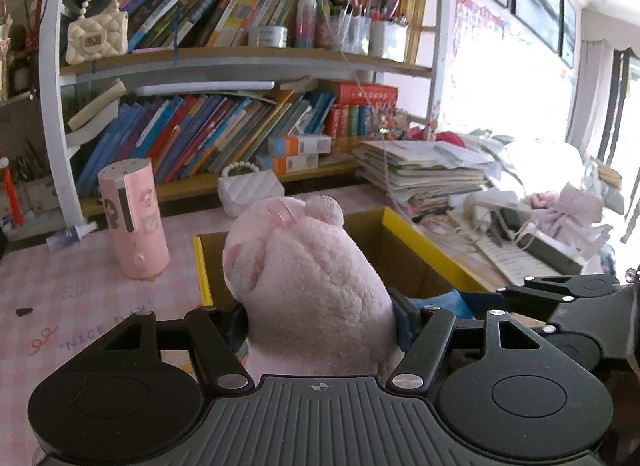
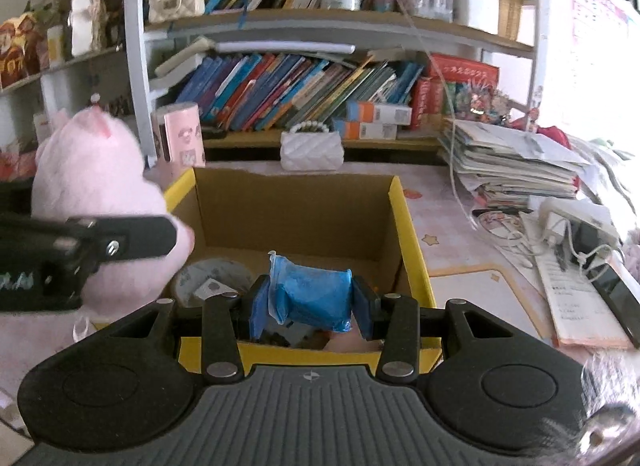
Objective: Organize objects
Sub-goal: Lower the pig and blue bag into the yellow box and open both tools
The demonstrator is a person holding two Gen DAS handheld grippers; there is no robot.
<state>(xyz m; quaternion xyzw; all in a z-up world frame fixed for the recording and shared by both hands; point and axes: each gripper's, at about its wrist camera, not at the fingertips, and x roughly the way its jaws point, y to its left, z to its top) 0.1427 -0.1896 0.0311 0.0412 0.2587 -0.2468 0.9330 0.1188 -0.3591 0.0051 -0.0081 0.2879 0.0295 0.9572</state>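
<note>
My left gripper point(image 1: 320, 322) is shut on a pink plush toy point(image 1: 308, 282) and holds it at the near left corner of an open cardboard box with yellow rims point(image 1: 424, 242). In the right wrist view the plush point(image 2: 96, 201) and the left gripper point(image 2: 80, 254) are at the box's left rim. My right gripper point(image 2: 308, 302) is shut on a blue plastic packet point(image 2: 310, 294), held over the near part of the box point(image 2: 408, 234). A round grey tin point(image 2: 212, 278) lies inside the box at the near left.
A pink cylinder device point(image 1: 134, 221) and a white quilted purse point(image 1: 248, 189) stand on the pink checked tablecloth behind the box. Bookshelves point(image 1: 240, 61) fill the back. A stack of papers and books point(image 1: 428, 173) and cluttered items point(image 2: 576, 250) lie to the right.
</note>
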